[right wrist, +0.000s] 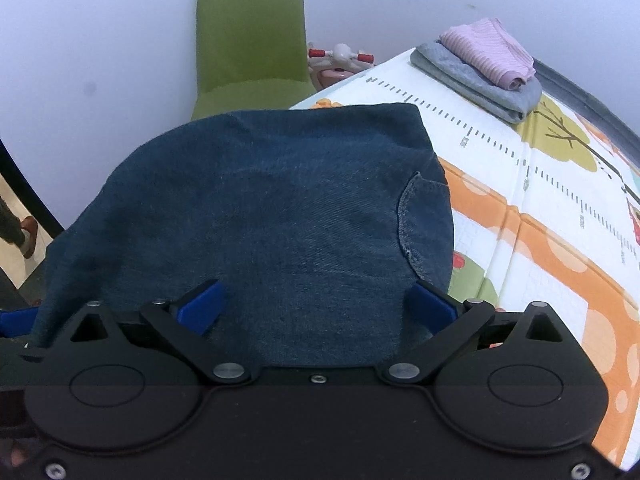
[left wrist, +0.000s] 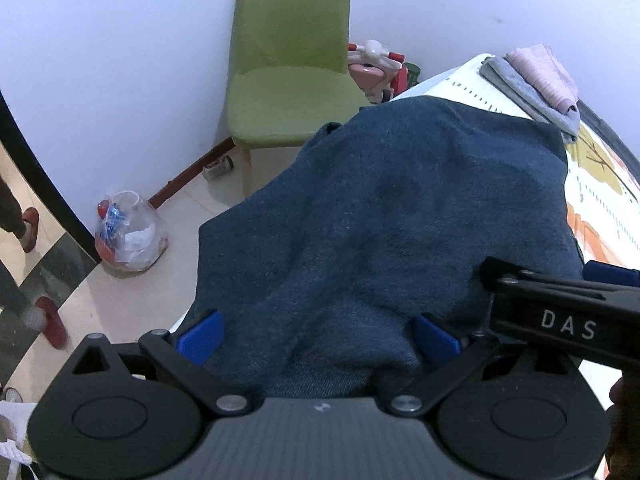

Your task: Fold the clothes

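I see both pairs of fingers spread wide, left gripper [left wrist: 318, 334] and right gripper [right wrist: 318, 306], with the denim garment [right wrist: 260, 216] lying between and ahead of them on the patterned counter [right wrist: 560, 248], its left part hanging over the edge. Probably they only flatten it.

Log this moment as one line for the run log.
stage: mid-fold | left gripper: jaws open around dark blue denim garment | right gripper: jaws open, over denim | folded pink and grey clothes: stacked on patterned mat
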### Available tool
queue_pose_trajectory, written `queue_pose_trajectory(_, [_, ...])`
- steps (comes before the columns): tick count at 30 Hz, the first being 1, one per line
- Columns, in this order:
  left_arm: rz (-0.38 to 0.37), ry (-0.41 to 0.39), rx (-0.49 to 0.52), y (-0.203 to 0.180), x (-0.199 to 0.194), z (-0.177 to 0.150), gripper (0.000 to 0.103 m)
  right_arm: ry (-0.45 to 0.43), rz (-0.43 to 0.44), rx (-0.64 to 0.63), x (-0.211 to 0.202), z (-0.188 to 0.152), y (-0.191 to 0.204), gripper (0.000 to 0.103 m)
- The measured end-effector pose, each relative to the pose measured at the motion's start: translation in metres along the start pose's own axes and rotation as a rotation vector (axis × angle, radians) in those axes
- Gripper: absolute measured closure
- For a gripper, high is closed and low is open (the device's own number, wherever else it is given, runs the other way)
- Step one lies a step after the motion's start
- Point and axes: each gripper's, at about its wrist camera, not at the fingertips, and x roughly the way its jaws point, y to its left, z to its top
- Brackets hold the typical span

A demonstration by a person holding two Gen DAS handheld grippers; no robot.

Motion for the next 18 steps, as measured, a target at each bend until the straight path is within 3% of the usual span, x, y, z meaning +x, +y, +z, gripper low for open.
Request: queue_pose_trajectory(18, [-0.008, -0.058, -0.002, -0.001, 0.010, -0.012, 0.000, 0.018, 0.003, -0.009, 0.020, -0.012, 0.006, 0.000])
